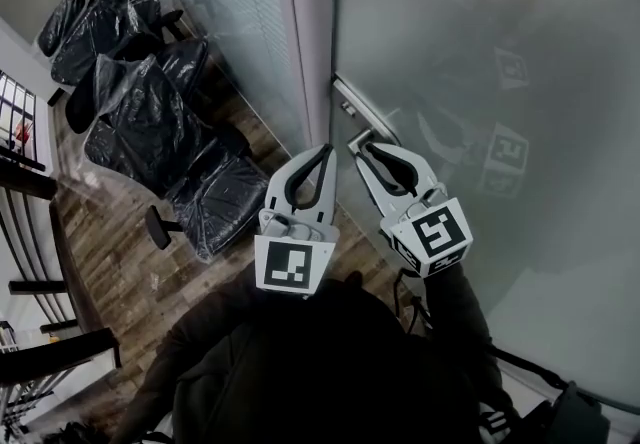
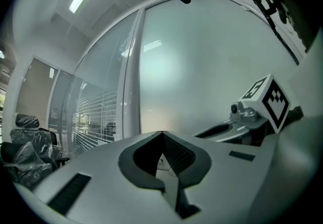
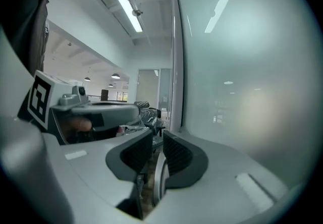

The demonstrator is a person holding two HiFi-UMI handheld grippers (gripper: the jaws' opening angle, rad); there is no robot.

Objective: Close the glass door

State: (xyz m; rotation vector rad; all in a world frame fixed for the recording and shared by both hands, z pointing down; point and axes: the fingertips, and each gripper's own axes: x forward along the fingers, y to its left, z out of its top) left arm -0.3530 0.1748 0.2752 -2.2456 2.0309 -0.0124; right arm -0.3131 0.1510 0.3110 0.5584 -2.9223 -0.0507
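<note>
The frosted glass door point(image 1: 480, 52) fills the right side of the head view, its edge against the grey frame post point(image 1: 318, 32). A silver door handle point(image 1: 352, 107) runs along the door near that edge. My right gripper point(image 1: 366, 144) is shut on the handle's lower end; in the right gripper view the silver handle point(image 3: 160, 180) sits between the ribbed pads of that gripper point(image 3: 157, 140). My left gripper point(image 1: 326, 149) hangs just left of it, in front of the post. Its tips meet in the left gripper view point(image 2: 161, 133), and nothing is held.
Several office chairs wrapped in black plastic point(image 1: 150, 102) stand on the wooden floor point(image 1: 130, 272) to the left. A fixed glass panel with blinds point(image 1: 240, 12) continues left of the post. Black railings point(image 1: 30, 232) line the far left edge.
</note>
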